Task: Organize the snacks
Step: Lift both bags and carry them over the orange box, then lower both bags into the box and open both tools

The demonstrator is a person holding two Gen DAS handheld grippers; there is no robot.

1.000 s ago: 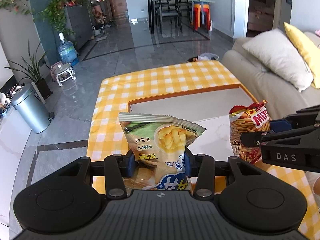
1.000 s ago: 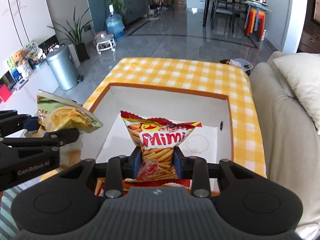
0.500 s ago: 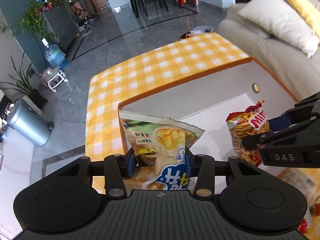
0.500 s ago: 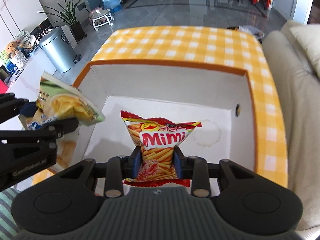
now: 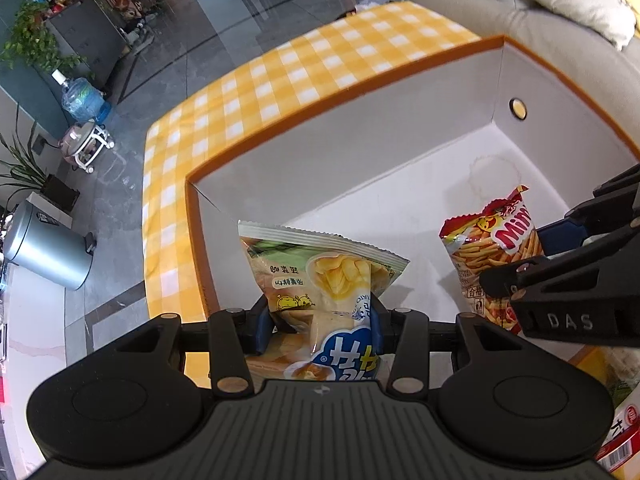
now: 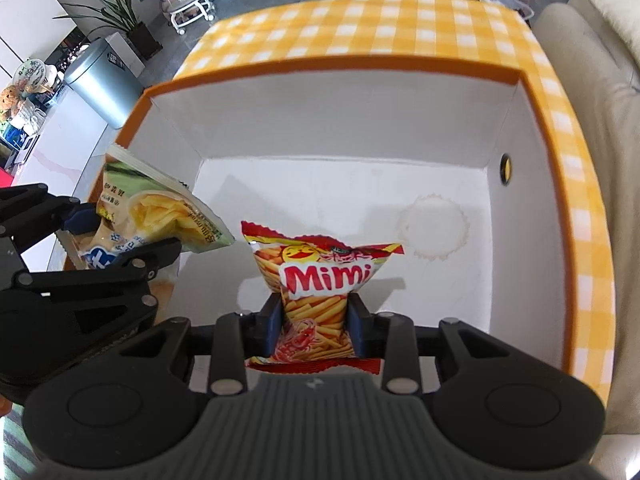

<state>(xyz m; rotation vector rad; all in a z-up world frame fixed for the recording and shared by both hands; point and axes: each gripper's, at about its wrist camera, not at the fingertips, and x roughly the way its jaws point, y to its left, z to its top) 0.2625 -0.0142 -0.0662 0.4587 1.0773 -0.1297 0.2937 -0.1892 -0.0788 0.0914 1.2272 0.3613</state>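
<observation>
While each gripper (image 5: pixel 320 320) (image 6: pixel 316 320) clamps a snack bag (image 5: pixel 320 276) (image 6: pixel 320 280), the box (image 6: pixel 340 120) holds nothing.

packet (image 5: pixel 618 436) (bottom right) edge-cropped

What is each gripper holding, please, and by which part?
Left gripper: green chip bag, gripped mid-body. Right gripper: red Mimi bag, gripped by its lower half.
</observation>
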